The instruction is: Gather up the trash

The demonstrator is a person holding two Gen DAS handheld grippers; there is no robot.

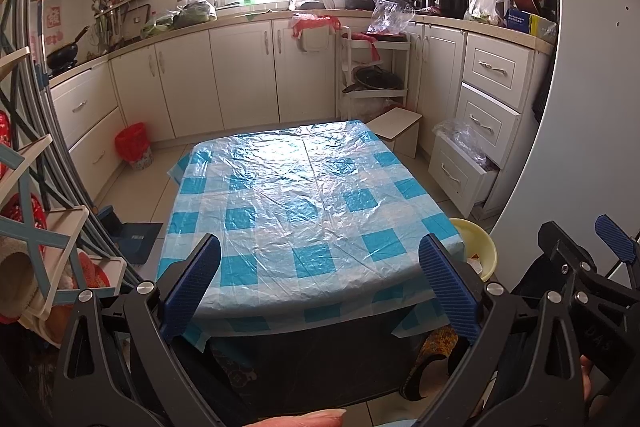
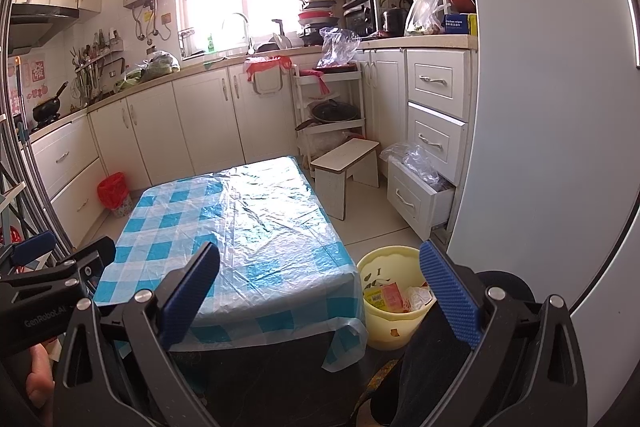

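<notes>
A low table with a blue-and-white checked plastic cover (image 1: 304,203) stands ahead of me; it also shows in the right wrist view (image 2: 256,227). No loose item shows on its top. A pale yellow bin (image 2: 394,301) stands on the floor at the table's right front corner, holding packets and wrappers (image 2: 390,297); its rim shows in the left wrist view (image 1: 478,241). My left gripper (image 1: 320,283) is open and empty at the table's near edge. My right gripper (image 2: 320,287) is open and empty, between table and bin.
A red-lined bin (image 1: 134,145) stands by the left cabinets. A small white stool (image 2: 346,167) and an open bottom drawer with plastic bags (image 2: 416,183) are at the right. A white fridge (image 2: 540,107) fills the right side. A rack (image 1: 40,227) stands at the left.
</notes>
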